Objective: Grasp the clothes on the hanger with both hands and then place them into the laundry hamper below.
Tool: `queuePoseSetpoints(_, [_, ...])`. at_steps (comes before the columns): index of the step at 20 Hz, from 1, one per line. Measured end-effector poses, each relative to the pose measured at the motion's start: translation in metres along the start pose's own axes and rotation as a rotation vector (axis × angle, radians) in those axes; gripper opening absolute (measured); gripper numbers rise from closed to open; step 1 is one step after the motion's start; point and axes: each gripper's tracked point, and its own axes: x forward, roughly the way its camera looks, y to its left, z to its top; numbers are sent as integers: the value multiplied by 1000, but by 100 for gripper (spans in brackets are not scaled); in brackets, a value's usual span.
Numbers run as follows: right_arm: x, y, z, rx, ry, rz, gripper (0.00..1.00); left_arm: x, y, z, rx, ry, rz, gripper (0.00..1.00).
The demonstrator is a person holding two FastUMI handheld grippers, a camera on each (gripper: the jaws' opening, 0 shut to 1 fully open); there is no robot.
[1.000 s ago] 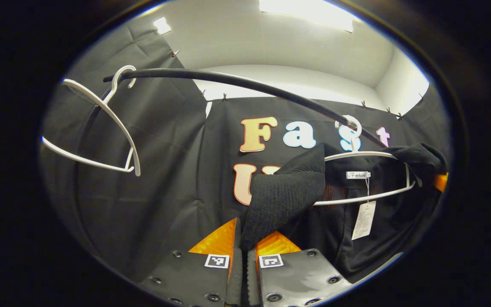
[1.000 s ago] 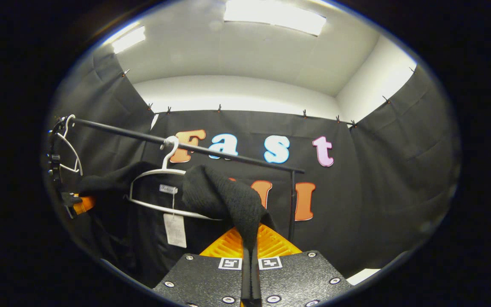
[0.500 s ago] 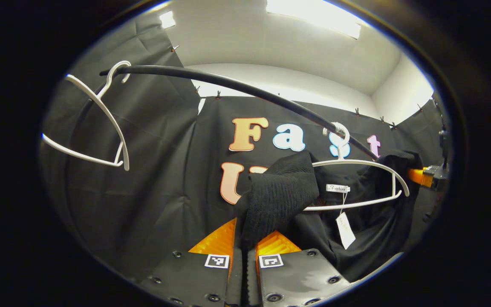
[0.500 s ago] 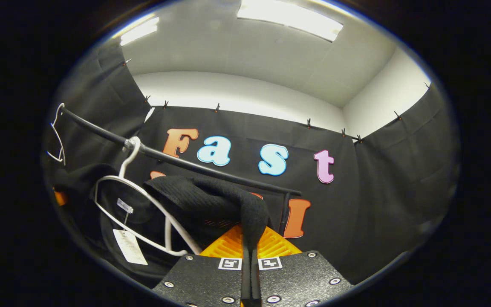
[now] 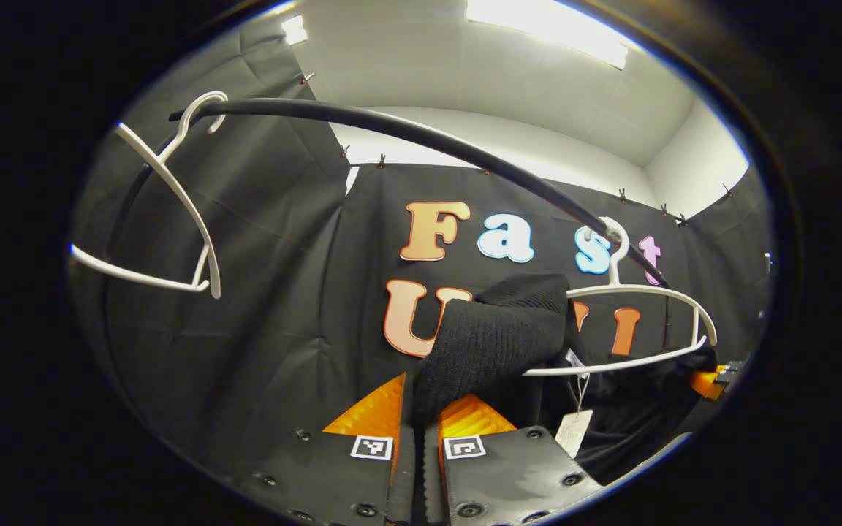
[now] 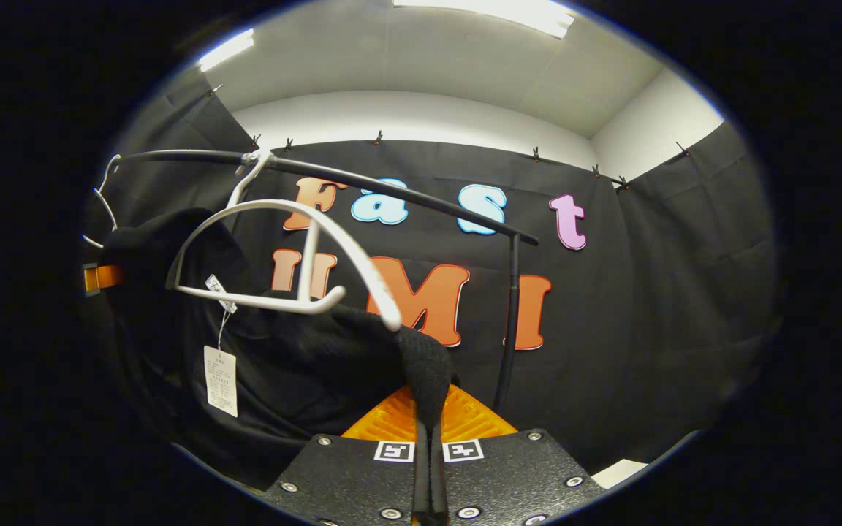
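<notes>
- Clearly, the left gripper had clamped black clothes just ahead of it.
- Right gripper pinched them too, below the white hanger.
- Hang tag print was too small to read.

Left gripper, bottom centre of left gripper view: 2 flat dark plates with slight gloss, round screws along edges, 1 small square black-and-white marker on each plate near inner edge. Ribbed fingers rise ahead of plates.

Right gripper, bottom centre of right gripper view: 2 dark speckled plates, silver screws, 2 square markers beside narrow middle slit. Ribbed fingers ahead.
</notes>
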Motion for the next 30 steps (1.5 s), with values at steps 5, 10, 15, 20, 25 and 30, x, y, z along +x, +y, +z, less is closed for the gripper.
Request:
queuePoseSetpoints(5, [-23, 51, -8, 44, 7, 71, 0, 29, 35, 11, 53, -7, 94, 12])
queuePoseSetpoints(10, [-47, 80, -14, 85, 35, 140, 0, 57, 44, 14, 88, -5, 109, 12])
queuePoseSetpoints(15, [-57, 88, -14, 108, 44, 158, 0, 75, 77, -15, 115, 73, 178, 12])
queuePoseSetpoints(20, [-67, 86, -17, 110, 62, 163, 0, 56, 91, -24, 96, 88, 197, 12])
queuePoseSetpoints(25, [-71, 103, -30, 100, 93, 193, 1, 46, 102, -35, 144, 128, 222, 12])
queuePoseSetpoints(30, [-76, 126, -36, 112, 107, 244, 1, 20, 115, -52, 170, 171, 248, 12])
